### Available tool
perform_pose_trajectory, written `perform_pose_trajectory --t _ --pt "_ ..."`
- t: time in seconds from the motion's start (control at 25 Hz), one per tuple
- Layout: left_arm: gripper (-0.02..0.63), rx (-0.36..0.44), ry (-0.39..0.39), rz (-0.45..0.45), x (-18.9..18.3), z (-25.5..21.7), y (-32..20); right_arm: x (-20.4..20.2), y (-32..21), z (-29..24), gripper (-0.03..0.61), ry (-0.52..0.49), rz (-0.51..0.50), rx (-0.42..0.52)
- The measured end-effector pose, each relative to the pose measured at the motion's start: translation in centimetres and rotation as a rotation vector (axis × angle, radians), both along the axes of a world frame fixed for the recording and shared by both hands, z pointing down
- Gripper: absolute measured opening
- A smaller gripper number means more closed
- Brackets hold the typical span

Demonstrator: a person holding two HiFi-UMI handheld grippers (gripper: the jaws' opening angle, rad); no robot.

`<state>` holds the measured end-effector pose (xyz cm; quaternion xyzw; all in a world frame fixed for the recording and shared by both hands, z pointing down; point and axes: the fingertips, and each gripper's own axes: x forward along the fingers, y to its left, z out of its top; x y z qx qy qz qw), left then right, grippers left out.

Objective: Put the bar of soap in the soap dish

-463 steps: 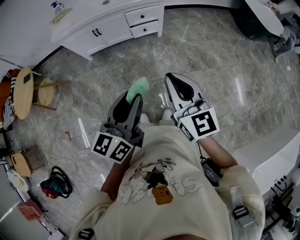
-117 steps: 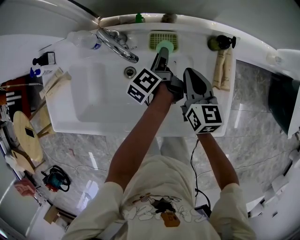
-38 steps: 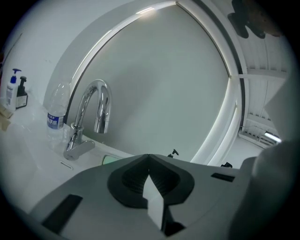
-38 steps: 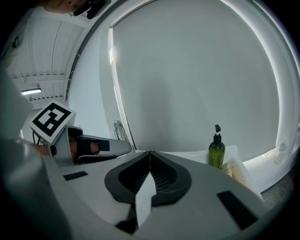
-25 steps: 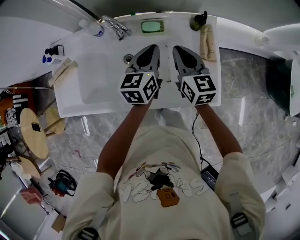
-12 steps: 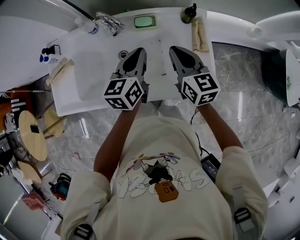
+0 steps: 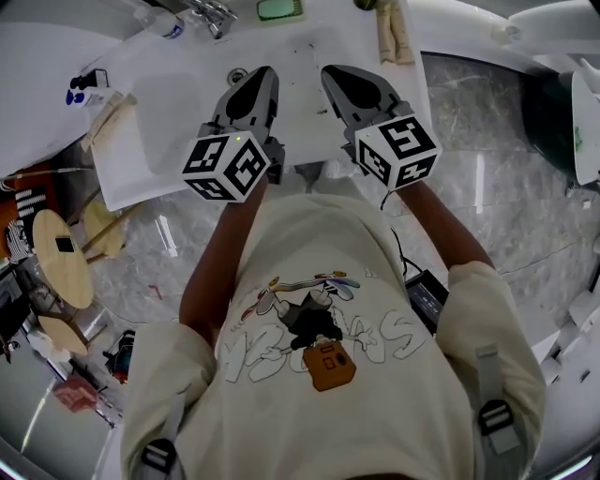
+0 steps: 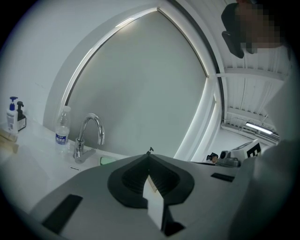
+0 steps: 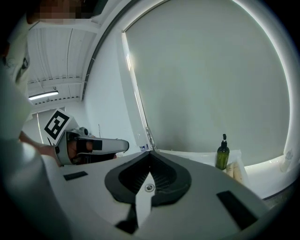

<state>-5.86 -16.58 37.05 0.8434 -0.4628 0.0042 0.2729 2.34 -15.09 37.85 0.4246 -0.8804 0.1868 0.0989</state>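
Though near the sink (image 7: 155,127), left claw (image 7: 262,73) and right claw (image 7: 330,73) both clenched, empty

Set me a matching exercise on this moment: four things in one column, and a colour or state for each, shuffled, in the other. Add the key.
Things:
1. left gripper
2. faucet
3. pump bottle
4. soap dish

Colour or state:
A. dark green
B. pale green
C. shiny metal, arched
D. jaws together, nothing between them

Pairs: 1-D, 2-C, 3-A, 4-B
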Motion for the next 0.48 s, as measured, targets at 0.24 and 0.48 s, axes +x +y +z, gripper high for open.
perform_pose_trajectory --t 0.24,0.48 --pt "0.009 -0.041 0.035 0.015 -0.5 0.8 2.8 -0.8 2.6 -0.4 0.008 0.012 -0.033 -0.005" --pt "0.008 -0.07 0.051 0.018 -0.6 1.2 4.9 -1.1 4.9 -1.0 0.007 0.009 -0.053 -0.019"
